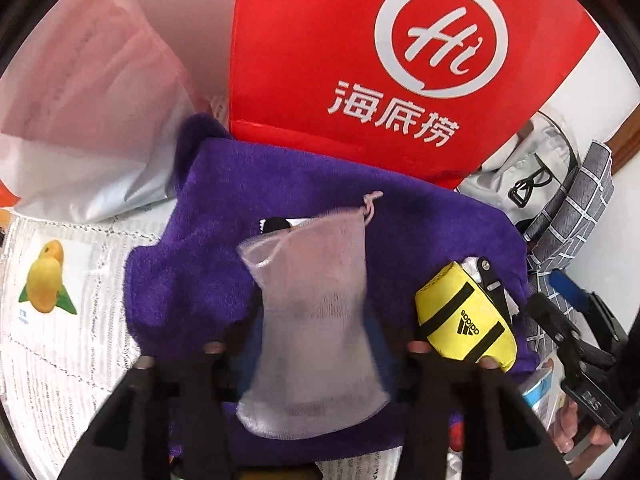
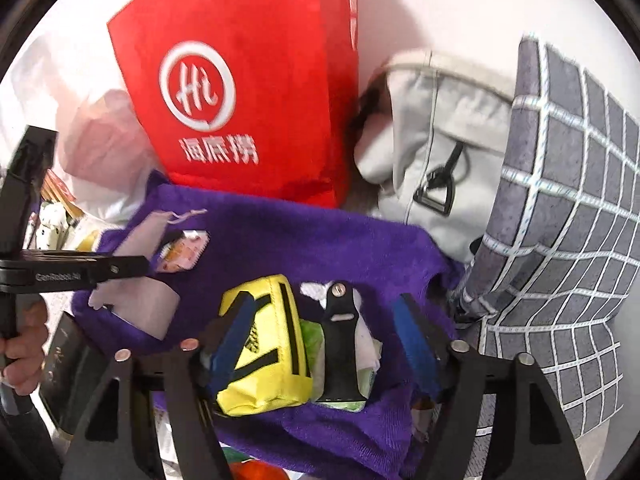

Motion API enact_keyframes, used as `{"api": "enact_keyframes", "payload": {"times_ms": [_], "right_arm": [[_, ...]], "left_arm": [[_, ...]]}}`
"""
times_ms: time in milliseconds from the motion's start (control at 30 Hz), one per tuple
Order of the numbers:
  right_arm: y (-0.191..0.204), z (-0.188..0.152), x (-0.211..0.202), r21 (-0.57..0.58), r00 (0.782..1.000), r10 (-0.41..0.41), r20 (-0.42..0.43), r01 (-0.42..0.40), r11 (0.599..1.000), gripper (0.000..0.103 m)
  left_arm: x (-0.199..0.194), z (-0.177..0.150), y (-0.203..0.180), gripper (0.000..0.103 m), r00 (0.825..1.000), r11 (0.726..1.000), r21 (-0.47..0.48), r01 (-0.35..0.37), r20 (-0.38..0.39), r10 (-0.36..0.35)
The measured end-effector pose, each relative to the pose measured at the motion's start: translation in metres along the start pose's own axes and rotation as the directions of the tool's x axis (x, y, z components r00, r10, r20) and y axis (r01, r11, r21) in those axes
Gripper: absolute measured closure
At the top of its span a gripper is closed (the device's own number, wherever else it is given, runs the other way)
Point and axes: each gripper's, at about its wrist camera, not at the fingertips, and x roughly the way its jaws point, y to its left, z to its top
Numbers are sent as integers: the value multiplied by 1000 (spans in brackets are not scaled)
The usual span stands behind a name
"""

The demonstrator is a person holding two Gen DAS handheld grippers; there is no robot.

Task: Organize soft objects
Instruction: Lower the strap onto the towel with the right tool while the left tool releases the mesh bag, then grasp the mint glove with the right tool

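Observation:
A purple towel [image 1: 208, 280] lies spread in front of a red paper bag [image 1: 320, 72]. A pale pink mesh drawstring pouch [image 1: 316, 320] lies on the towel between the wide-apart fingers of my left gripper [image 1: 316, 350], which is open. A yellow Adidas pouch [image 2: 264, 344] and a black strap [image 2: 340, 344] on white and green packets lie on the towel [image 2: 320, 248] between the blue pads of my right gripper [image 2: 324, 344], which is open around them. The yellow pouch also shows in the left wrist view [image 1: 468, 320].
A grey backpack [image 2: 436, 152] and a grey checked fabric bag [image 2: 560, 208] stand at the right. A white plastic bag [image 1: 80, 100] lies at the left. A card with a mango picture [image 1: 48, 280] lies on a lace cloth [image 1: 40, 360].

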Motion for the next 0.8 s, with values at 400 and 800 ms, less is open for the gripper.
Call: {"api": "enact_keyframes", "payload": {"times_ms": [400, 800], "right_arm": [[28, 2, -44, -31, 994, -24, 107, 28, 999, 24], [53, -62, -62, -15, 999, 37, -9, -37, 999, 24]], "left_arm": [[-26, -1, -9, 38, 998, 999, 32, 14, 58, -16], [-52, -2, -4, 38, 995, 1000, 16, 15, 102, -17]]}}
